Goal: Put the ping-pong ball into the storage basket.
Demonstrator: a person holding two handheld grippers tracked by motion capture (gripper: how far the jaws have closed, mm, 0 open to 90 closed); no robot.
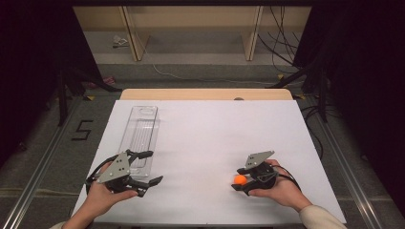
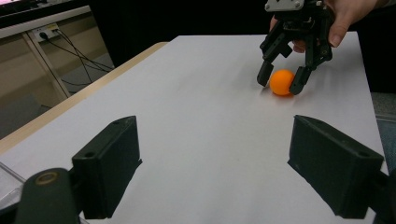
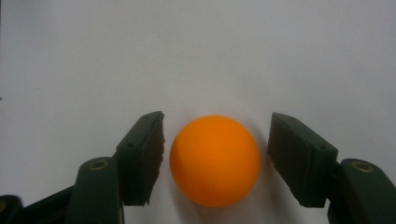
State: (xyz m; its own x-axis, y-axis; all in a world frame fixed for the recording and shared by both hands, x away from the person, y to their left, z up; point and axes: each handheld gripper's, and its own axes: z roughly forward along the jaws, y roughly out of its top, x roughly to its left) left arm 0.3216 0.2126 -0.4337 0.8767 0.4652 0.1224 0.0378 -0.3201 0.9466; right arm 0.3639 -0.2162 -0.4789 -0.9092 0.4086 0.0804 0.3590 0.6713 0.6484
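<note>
left gripper [image 1: 152, 167] sitting at 7 o'clock, jaws spread, nothing in them | orange ball [image 1: 240, 179] lying at 5 o'clock on the white sheet [image 1: 205, 138] | right gripper [image 2: 281, 80] bracketing it, slim gaps showing, not pinching yet

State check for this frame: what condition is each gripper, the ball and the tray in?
Right gripper: open, jaws flank the ball with small gaps.
Orange ball: on the table, not gripped.
Left gripper: open wide, nothing between.
Clear plastic tray: lying flat, looks empty.
</note>
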